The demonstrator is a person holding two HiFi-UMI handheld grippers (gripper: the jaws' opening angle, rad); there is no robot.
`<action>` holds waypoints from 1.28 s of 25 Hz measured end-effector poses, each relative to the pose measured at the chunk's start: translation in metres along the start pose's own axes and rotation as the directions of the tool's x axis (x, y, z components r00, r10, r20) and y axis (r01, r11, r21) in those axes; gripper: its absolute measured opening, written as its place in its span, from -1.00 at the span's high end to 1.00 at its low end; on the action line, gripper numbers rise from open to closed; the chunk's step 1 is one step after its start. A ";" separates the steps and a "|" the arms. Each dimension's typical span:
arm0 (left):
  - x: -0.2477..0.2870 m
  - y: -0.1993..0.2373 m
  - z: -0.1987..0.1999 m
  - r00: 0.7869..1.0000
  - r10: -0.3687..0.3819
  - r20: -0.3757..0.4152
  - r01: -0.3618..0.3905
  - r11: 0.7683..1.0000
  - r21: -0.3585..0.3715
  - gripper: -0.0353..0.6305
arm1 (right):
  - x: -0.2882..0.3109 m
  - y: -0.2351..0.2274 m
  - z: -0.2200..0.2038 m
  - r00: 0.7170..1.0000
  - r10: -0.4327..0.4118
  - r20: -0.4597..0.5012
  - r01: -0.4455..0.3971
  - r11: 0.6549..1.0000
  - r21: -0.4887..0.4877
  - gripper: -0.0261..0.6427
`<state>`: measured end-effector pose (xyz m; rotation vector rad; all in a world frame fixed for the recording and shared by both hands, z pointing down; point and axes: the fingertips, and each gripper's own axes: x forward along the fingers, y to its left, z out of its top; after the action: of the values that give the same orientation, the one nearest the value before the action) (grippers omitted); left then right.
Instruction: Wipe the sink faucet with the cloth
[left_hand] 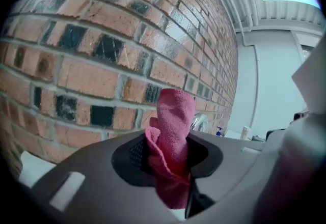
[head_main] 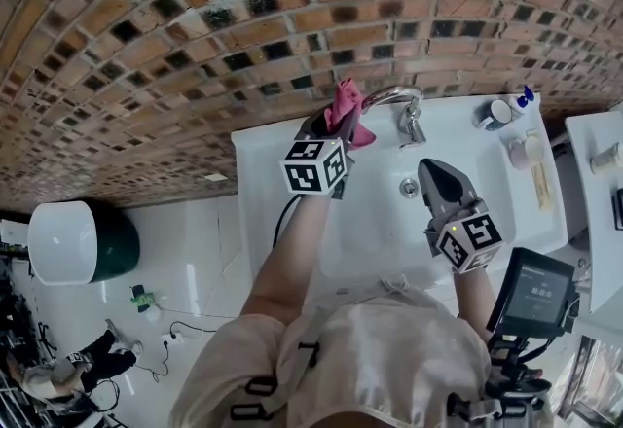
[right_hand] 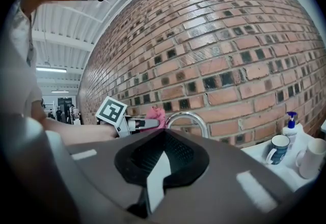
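My left gripper (head_main: 336,129) is shut on a bunched pink cloth (head_main: 348,110), which sticks up past its jaws. It holds the cloth at the left end of the curved chrome faucet (head_main: 394,97), close against the spout; contact is hard to judge. In the left gripper view the cloth (left_hand: 173,131) fills the gap between the jaws (left_hand: 168,157), with the faucet (left_hand: 199,122) just behind it. My right gripper (head_main: 443,185) hangs over the white sink (head_main: 268,149), shut and holding nothing. The right gripper view shows the faucet (right_hand: 188,117), the cloth (right_hand: 155,113) and the left gripper (right_hand: 147,123) beyond my right gripper (right_hand: 162,159).
A brick wall (head_main: 195,27) rises right behind the sink. On the sink's right ledge stand a dark mug (head_main: 499,112), a blue-topped soap bottle (head_main: 524,98) and a pale cup (head_main: 526,149). The drain (head_main: 410,187) lies under the spout. A white bin (head_main: 68,241) stands on the floor to the left.
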<state>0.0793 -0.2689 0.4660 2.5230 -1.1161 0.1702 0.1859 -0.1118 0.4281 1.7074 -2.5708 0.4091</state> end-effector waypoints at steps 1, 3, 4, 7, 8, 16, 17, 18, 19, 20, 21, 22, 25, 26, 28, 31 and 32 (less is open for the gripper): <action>-0.002 -0.009 0.009 1.000 -0.018 0.025 0.017 1.000 0.023 0.53 | 0.000 -0.001 0.000 1.000 -0.003 0.002 0.003 1.000 0.001 0.95; 0.001 -0.033 0.030 0.995 -0.082 0.060 0.076 0.992 0.096 0.53 | 0.001 -0.001 0.003 1.000 -0.006 0.011 0.006 1.000 -0.001 0.95; 0.005 -0.044 0.037 0.992 -0.111 0.066 0.102 0.986 0.132 0.53 | 0.002 -0.001 0.005 1.000 -0.006 0.016 0.006 1.000 -0.005 0.95; 0.017 -0.066 0.046 0.988 -0.137 0.065 0.123 0.975 0.184 0.53 | -0.001 -0.004 0.005 1.000 -0.012 0.012 0.012 1.000 -0.028 0.95; 0.020 -0.071 0.045 0.989 -0.132 0.064 0.118 0.976 0.184 0.53 | -0.004 -0.007 0.004 1.000 -0.019 0.008 0.019 0.999 -0.036 0.95; 0.037 -0.098 0.042 0.995 -0.079 0.057 0.063 0.969 0.238 0.53 | -0.021 -0.034 0.008 0.997 -0.070 0.011 0.070 0.998 0.002 0.95; 0.041 -0.104 0.042 0.994 -0.090 0.054 0.074 0.966 0.246 0.53 | -0.023 -0.037 0.008 0.997 -0.076 0.012 0.076 0.997 0.008 0.95; 0.045 -0.112 0.041 0.993 -0.111 0.047 0.096 0.964 0.249 0.53 | -0.025 -0.040 0.007 0.997 -0.082 0.011 0.082 0.997 0.013 0.95; 0.049 -0.122 0.039 0.990 -0.140 0.034 0.128 0.961 0.247 0.53 | -0.026 -0.043 0.006 0.996 -0.088 0.009 0.088 0.996 0.016 0.95; 0.055 -0.131 0.034 0.985 -0.172 0.016 0.163 0.957 0.241 0.53 | -0.028 -0.046 0.005 0.995 -0.095 0.008 0.095 0.995 0.018 0.95; 0.061 -0.140 0.028 0.980 -0.198 -0.006 0.194 0.953 0.233 0.53 | -0.029 -0.049 0.004 0.995 -0.102 0.007 0.102 0.995 0.020 0.95; 0.067 -0.146 0.020 0.976 -0.216 -0.028 0.216 0.950 0.226 0.53 | -0.030 -0.052 0.004 0.994 -0.110 0.007 0.110 0.994 0.023 0.95; 0.086 -0.151 -0.009 0.968 -0.226 -0.111 0.244 0.951 0.192 0.53 | -0.032 -0.059 0.002 0.992 -0.127 0.006 0.127 0.992 0.026 0.95; 0.091 -0.148 -0.019 0.965 -0.220 -0.141 0.243 0.955 0.173 0.53 | -0.032 -0.060 0.002 0.991 -0.131 0.006 0.131 0.991 0.027 0.95; 0.099 -0.140 -0.038 0.960 -0.204 -0.194 0.231 0.964 0.130 0.53 | -0.032 -0.064 0.002 0.991 -0.137 0.006 0.137 0.990 0.032 0.95; 0.103 -0.130 -0.055 0.952 -0.181 -0.245 0.214 0.970 0.113 0.53 | -0.033 -0.069 -0.001 0.989 -0.149 0.002 0.149 0.988 0.040 0.95; 0.103 -0.129 -0.057 0.951 -0.179 -0.253 0.214 0.970 0.119 0.53 | -0.033 -0.071 -0.002 0.988 -0.153 0.000 0.152 0.987 0.044 0.95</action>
<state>0.2460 -0.2386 0.5080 2.6338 -0.7772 0.5059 0.2630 -0.1077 0.4387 1.9042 -2.4282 0.4595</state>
